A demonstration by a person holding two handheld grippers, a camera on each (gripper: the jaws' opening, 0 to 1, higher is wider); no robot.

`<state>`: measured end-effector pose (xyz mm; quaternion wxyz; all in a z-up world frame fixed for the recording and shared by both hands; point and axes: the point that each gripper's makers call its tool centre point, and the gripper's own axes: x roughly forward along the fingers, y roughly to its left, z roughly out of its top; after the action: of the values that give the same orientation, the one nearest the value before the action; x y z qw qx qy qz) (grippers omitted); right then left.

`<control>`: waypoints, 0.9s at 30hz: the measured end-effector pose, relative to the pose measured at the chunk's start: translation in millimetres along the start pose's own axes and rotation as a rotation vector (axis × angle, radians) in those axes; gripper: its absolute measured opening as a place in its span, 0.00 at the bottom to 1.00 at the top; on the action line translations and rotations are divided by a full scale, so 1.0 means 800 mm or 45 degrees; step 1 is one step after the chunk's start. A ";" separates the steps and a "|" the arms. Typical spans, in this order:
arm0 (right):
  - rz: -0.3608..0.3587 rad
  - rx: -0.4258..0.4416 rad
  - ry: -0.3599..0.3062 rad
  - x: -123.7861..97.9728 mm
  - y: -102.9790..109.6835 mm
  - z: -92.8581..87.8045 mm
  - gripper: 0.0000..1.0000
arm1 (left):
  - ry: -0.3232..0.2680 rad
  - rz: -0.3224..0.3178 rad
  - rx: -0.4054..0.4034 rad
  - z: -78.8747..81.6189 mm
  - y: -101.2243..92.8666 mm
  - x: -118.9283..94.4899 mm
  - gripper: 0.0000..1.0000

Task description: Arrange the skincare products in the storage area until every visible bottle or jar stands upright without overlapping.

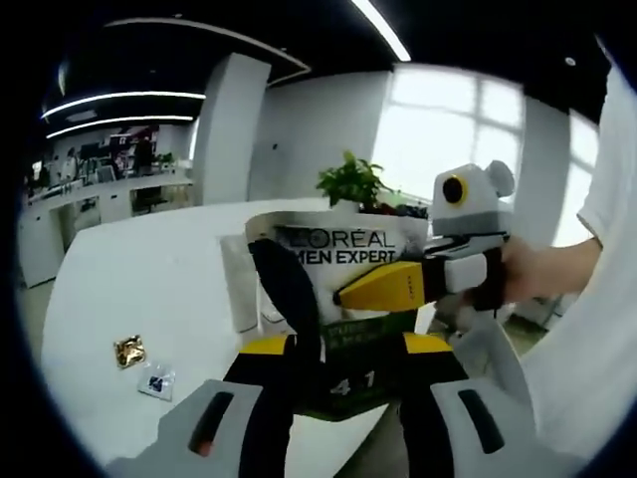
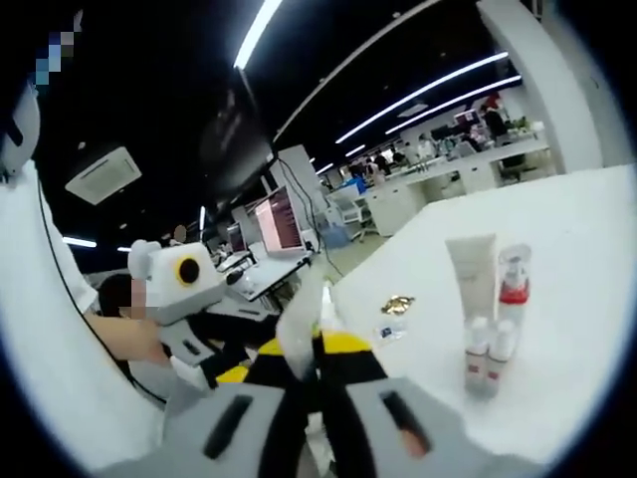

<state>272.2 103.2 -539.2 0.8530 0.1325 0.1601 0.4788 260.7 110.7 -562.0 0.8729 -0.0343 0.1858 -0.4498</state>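
Observation:
A white and green L'Oréal Men Expert package [image 1: 343,249] hangs in the air over the table's edge. My left gripper [image 1: 328,329] is shut on its lower part, with one black finger [image 1: 284,289] lying across its front. My right gripper [image 1: 383,289] comes in from the right and is shut on the package's side. In the right gripper view the package [image 2: 304,324] is edge-on between my right gripper's [image 2: 309,344] jaws, and my left gripper [image 2: 234,370] sits to the left. On the white table stand a white tube [image 2: 471,274], a red-banded bottle [image 2: 513,279] and two small bottles [image 2: 488,354].
A gold packet [image 1: 129,351] and a small sachet [image 1: 156,381] lie on the white table [image 1: 149,279]. A white tube [image 1: 239,284] stands behind the package, with a potted plant [image 1: 353,184] beyond it. A person's hand [image 1: 528,269] holds the right gripper.

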 end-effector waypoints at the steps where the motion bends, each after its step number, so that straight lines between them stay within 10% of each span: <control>1: 0.002 0.001 -0.001 -0.001 0.000 0.001 0.01 | -0.002 0.007 0.001 0.001 0.003 -0.003 0.40; 8: 0.103 0.036 -0.015 -0.004 0.012 0.017 0.01 | -0.021 0.026 -0.041 0.007 0.027 -0.014 0.54; 17: 0.347 0.148 -0.013 -0.005 0.049 0.038 0.01 | -0.015 -0.371 -0.252 0.019 -0.018 -0.011 0.58; 27: 0.404 0.275 -0.011 -0.005 0.040 0.053 0.01 | -0.093 -0.525 -0.353 0.035 -0.039 -0.017 0.20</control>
<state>262.7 112.6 -487.6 0.7483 0.2489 0.1840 0.5867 239.6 99.9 -524.7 0.7557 -0.2070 0.2030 -0.5872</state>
